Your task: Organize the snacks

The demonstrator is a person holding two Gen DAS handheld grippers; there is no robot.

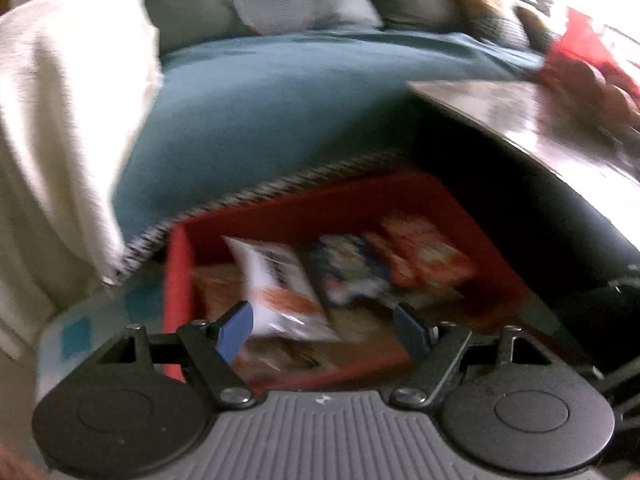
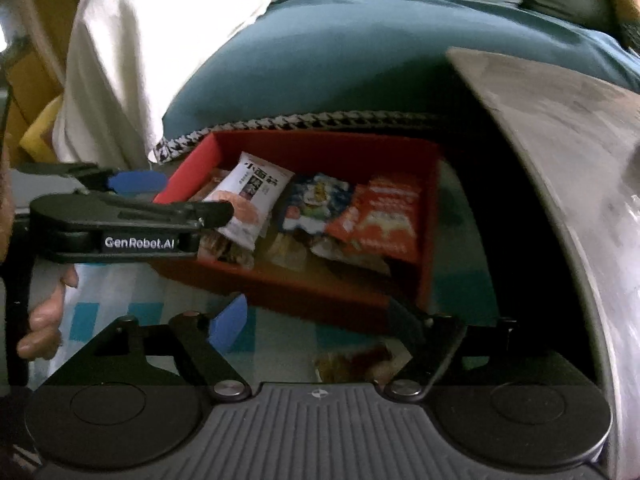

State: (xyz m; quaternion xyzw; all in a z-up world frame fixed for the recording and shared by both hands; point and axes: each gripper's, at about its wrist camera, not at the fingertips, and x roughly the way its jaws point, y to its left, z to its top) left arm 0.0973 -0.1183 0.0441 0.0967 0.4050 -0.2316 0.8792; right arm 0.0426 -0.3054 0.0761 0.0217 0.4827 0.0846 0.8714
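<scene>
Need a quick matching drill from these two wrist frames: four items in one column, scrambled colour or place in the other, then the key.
Items
1. red box
2. white snack packet
3. dark blue snack packet
4. orange-red snack packet

Descriptions
A. middle of the box, between two other packets
B. right end of the box in the right wrist view
C. holds all the packets, on the floor by the teal sofa
D. left end of the box, beside the left gripper

Pairs: 1-C, 2-D, 3-A, 4-B
</scene>
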